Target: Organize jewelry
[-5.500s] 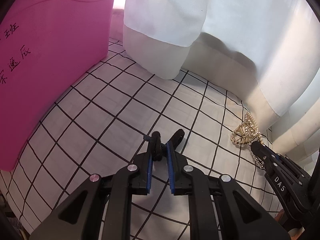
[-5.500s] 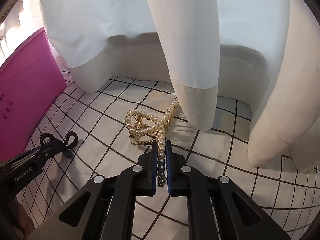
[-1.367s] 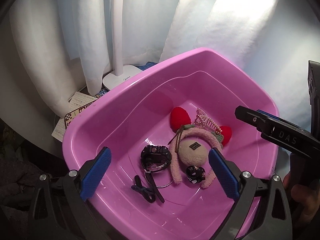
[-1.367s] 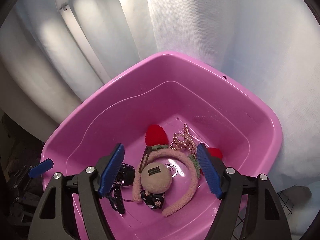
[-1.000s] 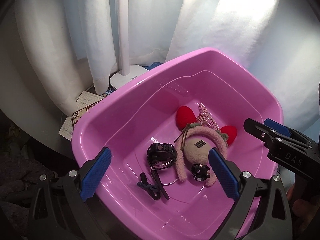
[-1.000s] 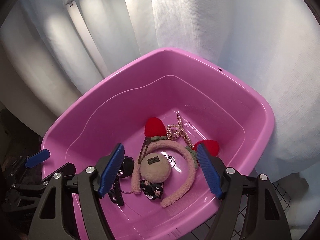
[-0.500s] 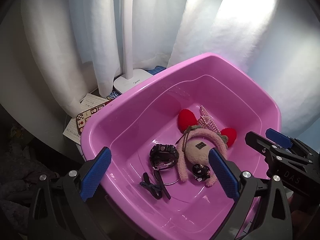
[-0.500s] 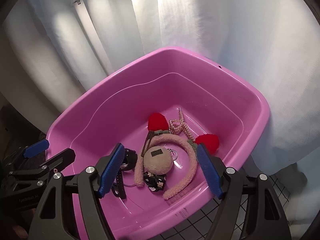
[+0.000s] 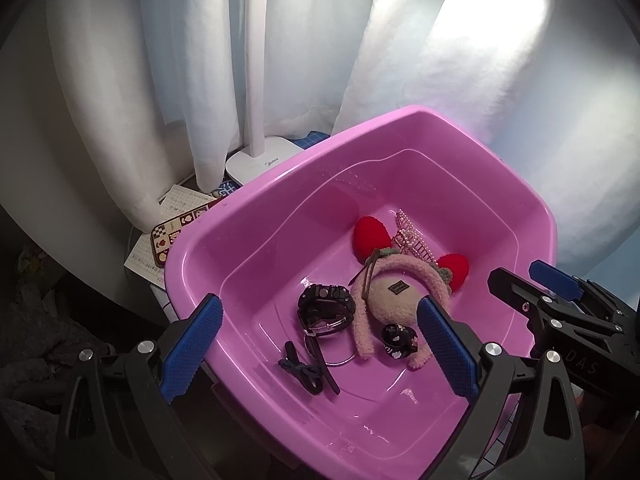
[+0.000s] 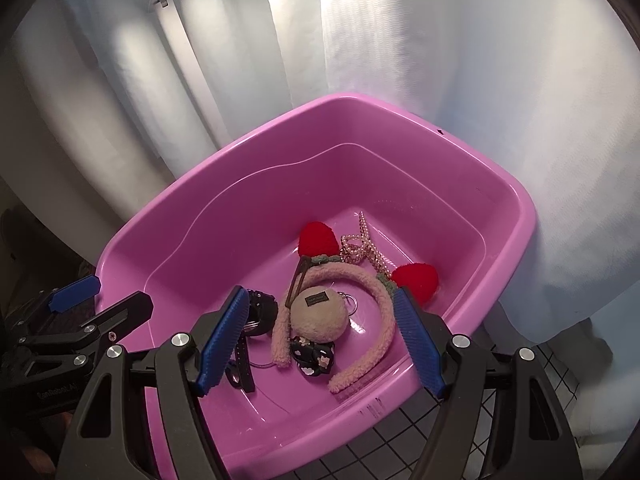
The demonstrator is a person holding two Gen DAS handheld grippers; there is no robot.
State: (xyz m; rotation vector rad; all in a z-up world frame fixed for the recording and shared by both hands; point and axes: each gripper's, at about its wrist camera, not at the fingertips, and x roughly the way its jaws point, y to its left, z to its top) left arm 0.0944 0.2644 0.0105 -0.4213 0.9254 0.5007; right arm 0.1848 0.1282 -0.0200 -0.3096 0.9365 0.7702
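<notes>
Both my left tool (image 9: 320,344) and right tool (image 10: 320,344) gape wide, empty, over the tub (image 9: 256,216), pearls (image 10: 366,246) at its one o'clock.

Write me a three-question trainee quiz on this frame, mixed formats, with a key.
1. True or false: the left gripper is shut on the black watch.
2. Where does the pearl hair clip lie? A) on the checked cloth B) in the pink tub between the headband's two red ears C) in the right gripper
3. Fill in: the beige pom-pom sits inside the arc of the fuzzy pink ______.

Key: 1 false, both grippers are open and empty; 2 B; 3 headband.
</notes>
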